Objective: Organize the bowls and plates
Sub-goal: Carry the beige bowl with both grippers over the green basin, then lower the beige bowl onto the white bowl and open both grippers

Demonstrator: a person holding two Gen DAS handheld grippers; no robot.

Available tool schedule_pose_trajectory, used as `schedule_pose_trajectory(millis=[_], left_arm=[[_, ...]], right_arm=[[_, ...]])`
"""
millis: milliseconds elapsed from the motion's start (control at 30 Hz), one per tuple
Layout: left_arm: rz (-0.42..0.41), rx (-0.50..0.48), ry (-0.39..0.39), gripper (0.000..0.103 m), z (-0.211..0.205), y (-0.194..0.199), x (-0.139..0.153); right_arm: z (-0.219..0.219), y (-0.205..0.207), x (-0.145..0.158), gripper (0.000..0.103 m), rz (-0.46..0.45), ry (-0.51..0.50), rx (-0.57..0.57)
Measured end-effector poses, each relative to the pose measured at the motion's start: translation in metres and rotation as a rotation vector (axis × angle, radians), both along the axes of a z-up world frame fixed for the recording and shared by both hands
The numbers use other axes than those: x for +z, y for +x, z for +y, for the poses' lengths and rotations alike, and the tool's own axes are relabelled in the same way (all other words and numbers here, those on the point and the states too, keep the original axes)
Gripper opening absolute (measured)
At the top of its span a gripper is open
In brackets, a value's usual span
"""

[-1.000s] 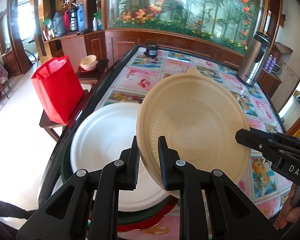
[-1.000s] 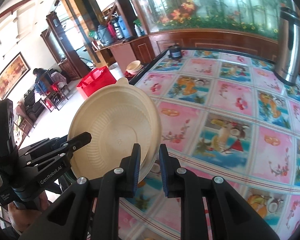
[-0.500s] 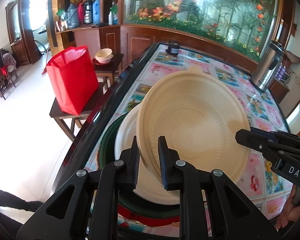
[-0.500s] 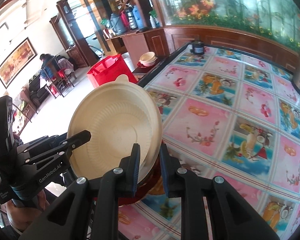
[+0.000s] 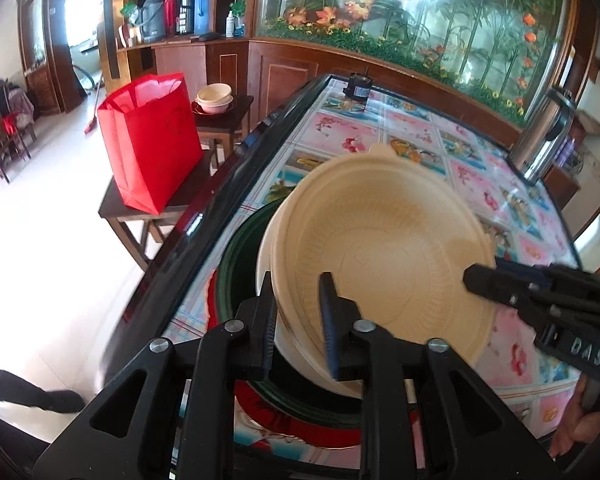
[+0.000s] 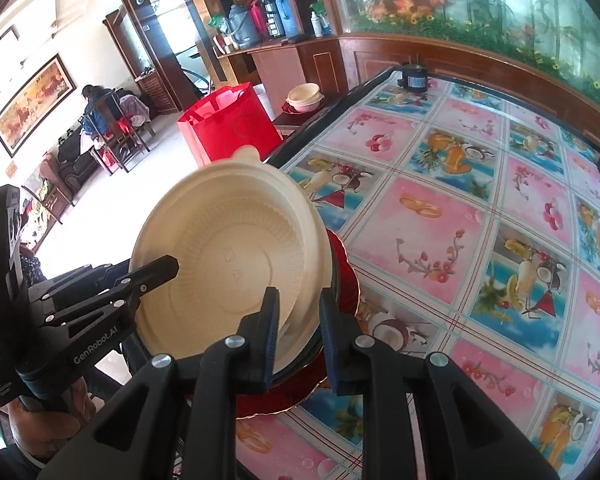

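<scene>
**Beige bowl coming down on the plate stack, both grippers on the rim**

Beige bowl [image 5: 384, 264] is hanging tilted over the stack near the table's left edge, cavity facing the cams, rim tab pointing up and away toward the aquarium side. It's round, so no real long axis; the rim plane is sitting steeply tipped, not level.

L gripper [image 5: 298, 320] is straddling the near rim, jaws looking a bit apart. Can't tell if they're actually pinching or letting go. R gripper [image 6: 298, 332] is on the opposite rim, same story: fingers either side of the edge, clamp force not readable.

Under it: white plate [image 5: 266, 264], then green plate [image 5: 236, 264], then red plate [image 6: 346, 260], all nested on the table [image 6: 440, 216].

Risks, judging from here:
- Bowl is tipped, so if one side is releasing first it's probably sliding off the white plate toward the table edge and floor.
- Stack is sitting close to that edge; a push while seating could be shoving the whole pile over.
- Thin rim could be flexing and popping out of a loose grip.

Needs levelling before letting go.
</scene>
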State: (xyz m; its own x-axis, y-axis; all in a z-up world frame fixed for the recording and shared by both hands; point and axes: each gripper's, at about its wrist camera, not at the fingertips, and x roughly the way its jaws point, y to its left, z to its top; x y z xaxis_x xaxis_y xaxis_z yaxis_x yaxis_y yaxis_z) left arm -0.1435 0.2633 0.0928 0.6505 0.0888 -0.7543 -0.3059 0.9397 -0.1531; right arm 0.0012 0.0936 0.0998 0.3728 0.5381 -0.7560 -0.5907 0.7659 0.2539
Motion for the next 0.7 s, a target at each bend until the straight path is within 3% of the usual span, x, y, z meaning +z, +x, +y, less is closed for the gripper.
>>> schedule_pose_trajectory(millis=[67, 133, 233, 433, 533, 600, 700], left_arm=[[-0.006, 0.010, 0.001, 0.039, 0.000, 0.000, -0.001], [-0.014, 0.028, 0.026, 0.050, -0.001, -0.002, 0.000], [-0.033, 0.045, -0.006, 0.051, 0.004, -0.006, 0.001], [-0.035, 0.080, 0.010, 0.054, 0.007, -0.011, 0.001], [-0.037, 0.096, 0.058, 0.054, 0.000, -0.013, 0.002], [-0.041, 0.098, 0.092, 0.054, -0.006, -0.013, 0.004], [-0.050, 0.103, 0.136, 0.064, -0.012, -0.013, 0.006]], right_arm=[[-0.001, -0.002, 0.000, 0.039, 0.001, 0.016, 0.004], [-0.001, -0.004, -0.001, 0.042, -0.004, 0.012, 0.000], [-0.002, -0.005, -0.003, 0.042, -0.003, 0.008, -0.007], [-0.005, -0.010, -0.004, 0.052, -0.029, 0.009, -0.038], [-0.004, -0.015, -0.003, 0.057, -0.049, 0.002, -0.047], [-0.001, -0.017, -0.003, 0.065, -0.064, -0.016, -0.051], [-0.001, -0.022, -0.001, 0.066, -0.090, -0.020, -0.065]])
